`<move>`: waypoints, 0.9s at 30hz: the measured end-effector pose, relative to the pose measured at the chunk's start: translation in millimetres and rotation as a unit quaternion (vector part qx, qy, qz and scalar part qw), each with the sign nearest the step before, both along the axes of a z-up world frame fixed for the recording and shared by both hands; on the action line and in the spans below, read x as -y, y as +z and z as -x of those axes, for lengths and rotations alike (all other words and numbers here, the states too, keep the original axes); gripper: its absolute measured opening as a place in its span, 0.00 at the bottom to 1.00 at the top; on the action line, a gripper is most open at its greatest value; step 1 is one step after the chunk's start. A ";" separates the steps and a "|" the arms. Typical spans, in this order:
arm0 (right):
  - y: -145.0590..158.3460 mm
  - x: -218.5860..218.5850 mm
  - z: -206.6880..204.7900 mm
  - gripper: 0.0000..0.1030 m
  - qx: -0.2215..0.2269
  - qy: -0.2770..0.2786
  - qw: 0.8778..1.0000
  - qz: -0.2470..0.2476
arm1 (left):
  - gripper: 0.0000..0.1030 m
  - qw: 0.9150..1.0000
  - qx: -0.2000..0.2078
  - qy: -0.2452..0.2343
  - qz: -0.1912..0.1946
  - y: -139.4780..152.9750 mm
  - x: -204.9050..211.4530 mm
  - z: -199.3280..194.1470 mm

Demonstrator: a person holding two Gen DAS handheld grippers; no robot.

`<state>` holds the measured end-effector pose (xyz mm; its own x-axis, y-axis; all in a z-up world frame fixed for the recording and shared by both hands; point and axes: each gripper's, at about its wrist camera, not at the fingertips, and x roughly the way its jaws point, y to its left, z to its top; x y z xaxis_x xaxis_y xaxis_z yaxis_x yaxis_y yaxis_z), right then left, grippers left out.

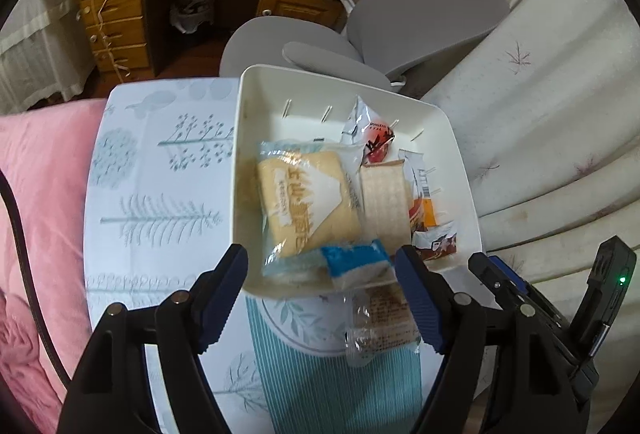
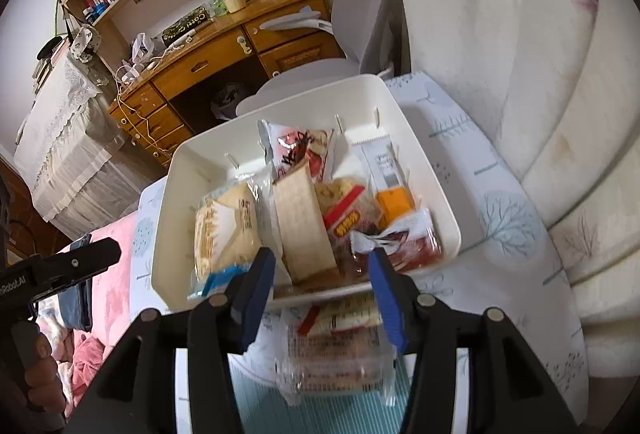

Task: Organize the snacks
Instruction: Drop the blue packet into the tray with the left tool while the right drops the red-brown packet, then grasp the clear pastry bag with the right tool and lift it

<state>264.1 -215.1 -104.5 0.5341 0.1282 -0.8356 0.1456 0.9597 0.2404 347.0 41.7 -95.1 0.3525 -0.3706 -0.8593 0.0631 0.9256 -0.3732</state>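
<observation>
Left tongs (image 1: 320, 288) filled the foreground of the left wrist view, spread wide with nothing between the blue pads. Just ahead sat a white bin (image 1: 460, 170) on the patterned bench (image 1: 160, 194), holding several wrapped snacks: a yellow cake packet (image 1: 308, 194) leaned beside a pale wafer packet (image 1: 386, 196), while the wrappers at the far wall were crumpled and hard to read. Below the bin's near rim lay a clear packet (image 1: 380, 326), partly hidden by the right-hand pad. Part of the right tongs showed at the lower right edge, cut off.

Right tongs (image 2: 322, 292) in the right wrist view also stood wide, gripping nothing. That clear packet (image 2: 340, 346) lay on the bench between the 2 pads, outside the bin (image 2: 168, 234), its print blurred.
</observation>
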 end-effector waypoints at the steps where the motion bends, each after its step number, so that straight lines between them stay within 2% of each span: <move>1: -0.4 0.8 3.8 0.50 -0.001 -0.001 1.000 -0.002 | 0.75 1.000 0.001 0.000 0.003 0.6 -1.5 4.8; 4: -2.2 3.4 15.9 0.58 -0.002 -0.005 1.000 -0.009 | 0.77 1.000 0.010 -0.004 -0.001 2.2 -3.3 22.4; 10: -8.8 13.6 40.0 0.60 0.008 -0.013 0.999 -0.030 | 0.77 1.000 0.014 -0.023 -0.005 1.6 2.9 52.6; 16: -20.4 27.6 68.0 0.63 0.032 -0.025 0.998 -0.043 | 0.77 0.999 -0.005 -0.044 -0.017 -7.4 18.0 69.7; 20: -32.8 34.7 81.8 0.69 0.030 -0.029 0.998 -0.044 | 0.77 0.998 -0.022 -0.054 -0.020 -17.7 30.1 75.9; 27: -59.4 38.4 93.5 0.69 0.016 -0.011 0.999 -0.050 | 0.77 0.995 -0.059 -0.072 -0.030 -41.9 56.2 77.6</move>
